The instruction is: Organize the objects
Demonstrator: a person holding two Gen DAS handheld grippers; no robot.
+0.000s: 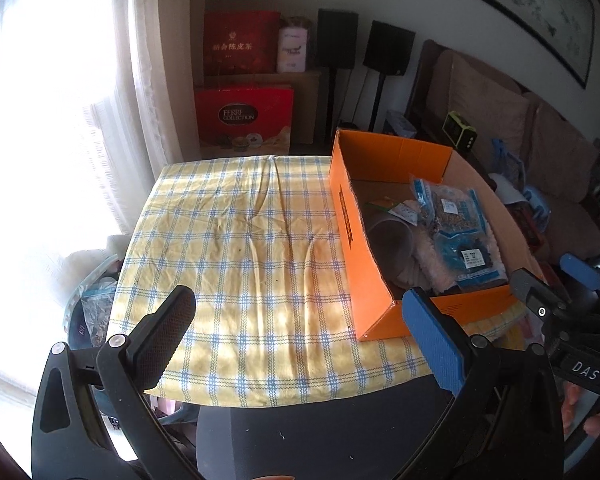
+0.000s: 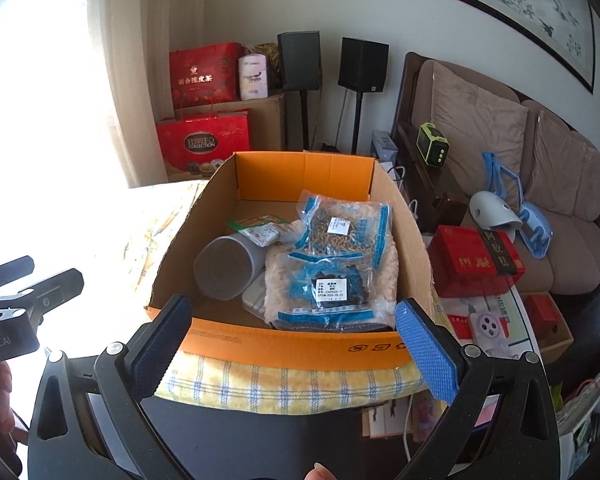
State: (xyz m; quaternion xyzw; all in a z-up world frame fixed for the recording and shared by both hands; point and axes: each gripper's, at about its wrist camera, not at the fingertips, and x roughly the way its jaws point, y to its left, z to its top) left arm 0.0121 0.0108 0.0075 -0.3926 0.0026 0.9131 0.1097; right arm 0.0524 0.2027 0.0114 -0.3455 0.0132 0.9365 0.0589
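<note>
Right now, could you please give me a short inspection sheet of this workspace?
Surface: table under a yellow checked cloth, wrinkled, bare to the left of the box.
Job's things: orange cardboard box open on top, holding a grey cup lying on its side, two blue-edged packets and a small green-topped packet.
Clutter: nothing seen on the cloth.
Grippers: left gripper open, nothing between its fingers; right gripper open and empty, before the box.
Cables: white cable below the table edge.
Surroundings: red gift boxes, two speakers, sofa, curtained window.
</note>
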